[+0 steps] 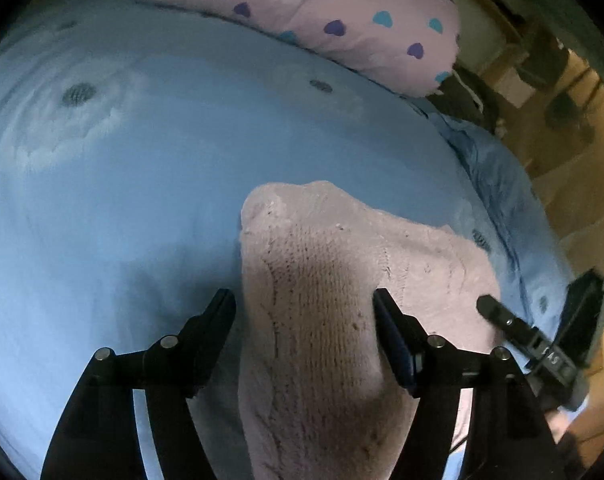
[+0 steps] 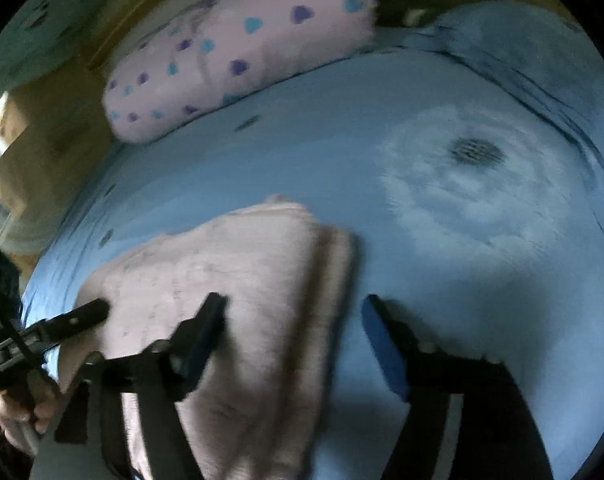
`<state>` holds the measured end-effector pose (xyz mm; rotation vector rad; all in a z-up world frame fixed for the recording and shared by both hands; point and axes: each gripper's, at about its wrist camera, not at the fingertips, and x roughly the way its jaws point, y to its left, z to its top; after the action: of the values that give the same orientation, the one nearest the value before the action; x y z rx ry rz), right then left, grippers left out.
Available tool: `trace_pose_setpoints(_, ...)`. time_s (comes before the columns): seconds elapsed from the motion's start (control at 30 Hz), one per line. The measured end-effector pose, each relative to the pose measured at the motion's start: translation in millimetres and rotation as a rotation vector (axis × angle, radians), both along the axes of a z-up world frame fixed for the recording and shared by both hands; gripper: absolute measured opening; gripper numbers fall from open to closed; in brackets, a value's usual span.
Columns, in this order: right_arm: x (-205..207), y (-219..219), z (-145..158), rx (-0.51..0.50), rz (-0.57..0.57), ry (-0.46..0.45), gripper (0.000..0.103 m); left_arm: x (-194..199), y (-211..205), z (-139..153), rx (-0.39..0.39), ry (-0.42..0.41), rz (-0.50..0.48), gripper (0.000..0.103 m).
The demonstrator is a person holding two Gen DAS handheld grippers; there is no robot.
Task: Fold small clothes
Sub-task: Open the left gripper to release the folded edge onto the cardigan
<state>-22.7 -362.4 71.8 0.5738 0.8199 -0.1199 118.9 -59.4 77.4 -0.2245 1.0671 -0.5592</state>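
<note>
Pink knitted garment (image 1: pixel 322 288) lies folded on the blue bedsheet (image 1: pixel 141 180). Left gripper (image 1: pixel 304 304) straddles it, jaws apart, gripping nothing; right gripper (image 2: pixel 291 312) likewise gapes over its edge.

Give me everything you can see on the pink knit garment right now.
The pink knit garment is pale, coarse-knitted wool by its look, lying folded in layers on the blue bedsheet, a stacked edge showing in the right wrist view. The left gripper straddles one raised fold, jaws open. The right gripper is open over its edge.
</note>
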Motion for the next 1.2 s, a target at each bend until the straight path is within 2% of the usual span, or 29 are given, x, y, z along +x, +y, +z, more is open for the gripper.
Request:
trace_pose_setpoints(0.1, -3.2, -5.6, -2.2, 0.044, -0.02, 0.016, 0.081, -7.1, -2.1, 7.2, 0.031, -0.017, 0.001, 0.052)
trace_pose_setpoints(0.17, -4.0, -1.9, 0.6, 0.021, -0.012, 0.022, 0.081, -17.0, -3.5, 17.6, 0.081, -0.07, -0.005, 0.05)
trace_pose_setpoints(0.2, -4.5, 0.3, 1.8, 0.009, -0.008, 0.023, 0.081, -26.7, -4.1, 27.0, 0.125, -0.129, -0.007, 0.046)
trace_pose_setpoints(0.3, -11.9, 8.6, 16.5, -0.078, -0.04, -0.02, 0.081, -50.9, -3.3, 48.5, 0.208, -0.271, -0.027, 0.028)
trace_pose_setpoints(0.33, -17.6, 11.9, 27.0, -0.109, -0.05, -0.072, 0.081, -57.9, 0.2, 53.2, 0.201, -0.29, -0.037, 0.015)
trace_pose_setpoints(0.37, -22.3, 15.0, 36.3, -0.135, -0.054, -0.116, 0.08, -61.9, 4.3, 54.3, 0.181, -0.287, -0.046, 0.009)
trace_pose_setpoints(0.43, -29.8, 29.5, 58.6, -0.215, -0.03, -0.198, 0.074, -66.3, 10.4, 44.6, 0.14, -0.222, -0.076, 0.006)
trace_pose_setpoints(0.5, -27.7, 51.4, 68.4, -0.318, 0.036, -0.21, 0.074, -65.5, 7.9, 24.0, 0.152, -0.157, -0.096, 0.006)
trace_pose_setpoints(0.53, -22.4, 66.5, 63.1, -0.384, 0.091, -0.185, 0.074, -64.5, 6.9, 10.6, 0.157, -0.134, -0.089, 0.006)
trace_pose_setpoints(0.57, -12.1, 81.0, 44.9, -0.461, 0.152, -0.101, 0.072, -66.1, 9.8, 1.5, 0.128, -0.14, -0.062, 0.008)
trace_pose_setpoints(0.6, -0.5, 91.5, 18.7, -0.528, 0.196, 0.03, 0.07, -67.8, 12.4, 0.2, 0.106, -0.148, -0.044, 0.009)
trace_pose_setpoints(0.63, 6.9, 95.4, -9.0, -0.534, 0.212, 0.121, 0.067, -68.5, 12.6, -1.0, 0.097, -0.134, -0.032, 0.009)
trace_pose_setpoints(0.67, 4.4, 92.3, -7.2, -0.515, 0.174, 0.079, 0.071, -68.6, 11.1, 0.9, 0.109, -0.131, -0.027, 0.009)
trace_pose_setpoints(0.73, 15.3, 85.8, 1.7, -0.474, 0.163, 0.142, 0.073, -67.3, 5.4, 6.4, 0.159, -0.133, -0.045, 0.01)
trace_pose_setpoints(0.87, 11.4, 76.2, 17.4, -0.418, 0.108, 0.157, 0.073, -66.6, 0.2, 21.3, 0.226, -0.161, -0.056, 0.01)
trace_pose_setpoints(1.0, -12.0, 72.9, 34.0, -0.329, 0.039, 0.166, 0.071, -82.3, -5.7, 38.0, 0.4, -0.261, -0.076, 0.011)
trace_pose_setpoints(1.03, -27.0, 74.1, 39.6, -0.303, 0.032, 0.144, 0.071, -92.3, -4.2, 43.5, 0.412, -0.293, -0.09, 0.011)
trace_pose_setpoints(1.1, -46.8, 83.2, 49.4, -0.303, 0.052, 0.119, 0.071, -110.6, 5.6, 53.0, 0.372, -0.326, -0.084, 0.011)
trace_pose_setpoints(1.2, -68.2, 101.3, 59.5, -0.366, 0.119, 0.117, 0.071, -126.4, 18.0, 60.6, 0.298, -0.292, -0.044, 0.013)
